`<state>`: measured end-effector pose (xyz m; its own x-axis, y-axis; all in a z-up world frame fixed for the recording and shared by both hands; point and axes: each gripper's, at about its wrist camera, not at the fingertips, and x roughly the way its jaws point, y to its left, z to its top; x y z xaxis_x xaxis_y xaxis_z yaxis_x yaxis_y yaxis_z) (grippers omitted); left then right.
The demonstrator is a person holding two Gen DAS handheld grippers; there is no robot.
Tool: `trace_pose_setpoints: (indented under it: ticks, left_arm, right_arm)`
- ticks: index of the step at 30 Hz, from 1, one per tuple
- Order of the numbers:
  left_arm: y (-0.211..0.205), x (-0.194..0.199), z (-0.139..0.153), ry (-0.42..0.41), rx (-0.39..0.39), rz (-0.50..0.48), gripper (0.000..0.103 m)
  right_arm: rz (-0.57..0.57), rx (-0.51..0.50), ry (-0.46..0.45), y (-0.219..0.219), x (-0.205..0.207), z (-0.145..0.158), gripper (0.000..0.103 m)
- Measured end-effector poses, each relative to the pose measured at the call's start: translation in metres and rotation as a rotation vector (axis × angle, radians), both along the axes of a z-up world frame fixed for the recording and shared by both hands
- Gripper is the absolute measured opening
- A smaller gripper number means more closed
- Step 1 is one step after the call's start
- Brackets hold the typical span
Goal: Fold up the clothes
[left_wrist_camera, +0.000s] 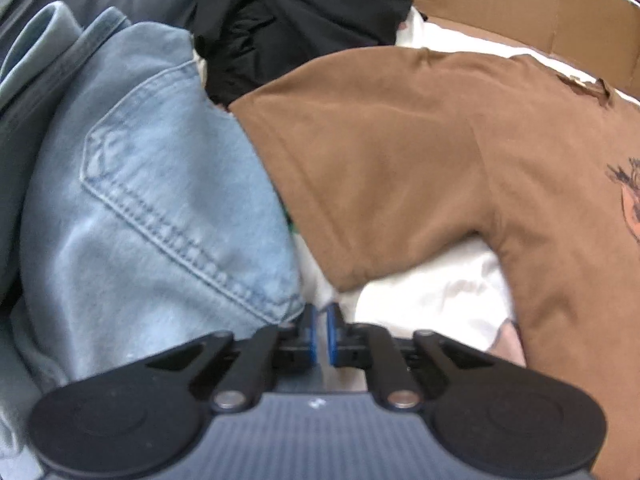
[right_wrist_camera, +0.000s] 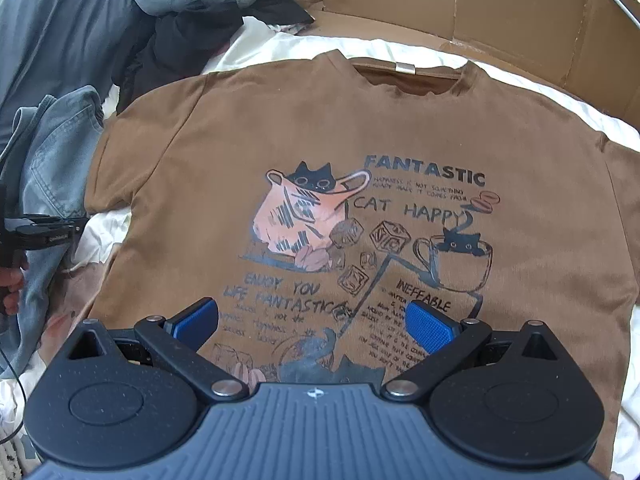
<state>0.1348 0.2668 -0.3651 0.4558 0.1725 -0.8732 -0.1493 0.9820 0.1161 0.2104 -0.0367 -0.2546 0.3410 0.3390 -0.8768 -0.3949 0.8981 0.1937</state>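
Brown cotton T-shirt (right_wrist_camera: 328, 128) lies flat, print up, on white sheet (right_wrist_camera: 280, 46) | your print reads "FANTASTIC", "CAT HAPPY", "INEFFABLE" | your left gripper (left_wrist_camera: 320, 314) nearly clenched, nothing between pads, beside light-blue denim garment (left_wrist_camera: 140, 200) | your right gripper (right_wrist_camera: 314, 322) released above shirt.

T-shirt (right_wrist_camera: 360, 128): lies flat on the sheet (right_wrist_camera: 280, 44), collar toward the cardboard wall (right_wrist_camera: 440, 4).
Jeans (left_wrist_camera: 152, 200): left of the T-shirt, beside its sleeve (left_wrist_camera: 360, 160).
Dark garment (left_wrist_camera: 296, 12): behind the jeans, at the T-shirt's far left.
Left gripper (left_wrist_camera: 320, 328): over the sheet, between jeans and sleeve.
Right gripper (right_wrist_camera: 314, 320): above the T-shirt's lower half.
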Motion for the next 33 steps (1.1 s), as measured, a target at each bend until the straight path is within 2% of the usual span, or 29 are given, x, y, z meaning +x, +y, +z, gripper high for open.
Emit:
trace_pose_setpoints:
  ticks: [6, 11, 16, 21, 23, 25, 31, 33]
  left_arm:
    - [-0.005, -0.01, 0.027, -0.064, -0.025, 0.026, 0.011]
    - [-0.015, -0.003, 0.045, -0.147, -0.056, 0.029, 0.04]
    - [-0.035, 0.032, 0.048, -0.207, -0.091, -0.034, 0.039]
    - [-0.057, 0.084, 0.04, -0.24, -0.107, -0.124, 0.032]
    - [-0.06, 0.108, 0.033, -0.226, -0.119, -0.137, 0.022]
    - [-0.062, 0.129, 0.027, -0.214, -0.122, -0.139, 0.017]
    - [-0.059, 0.176, 0.014, -0.184, -0.166, -0.122, 0.015]
    - [-0.06, 0.188, 0.011, -0.183, -0.155, -0.117, 0.014]
  right_arm:
    - [0.007, 0.0, -0.024, 0.005, 0.011, -0.002, 0.103]
    - [0.019, 0.001, -0.064, 0.016, 0.033, -0.003, 0.103]
    - [0.007, -0.018, -0.07, 0.026, 0.053, -0.016, 0.102]
    - [-0.014, -0.025, -0.066, 0.025, 0.059, -0.024, 0.102]
    - [-0.022, -0.026, -0.064, 0.023, 0.06, -0.027, 0.102]
    - [-0.034, -0.023, -0.061, 0.019, 0.058, -0.028, 0.102]
    - [-0.134, 0.01, -0.019, -0.006, 0.051, -0.029, 0.102]
    - [-0.151, 0.003, -0.023, -0.012, 0.046, -0.031, 0.102]
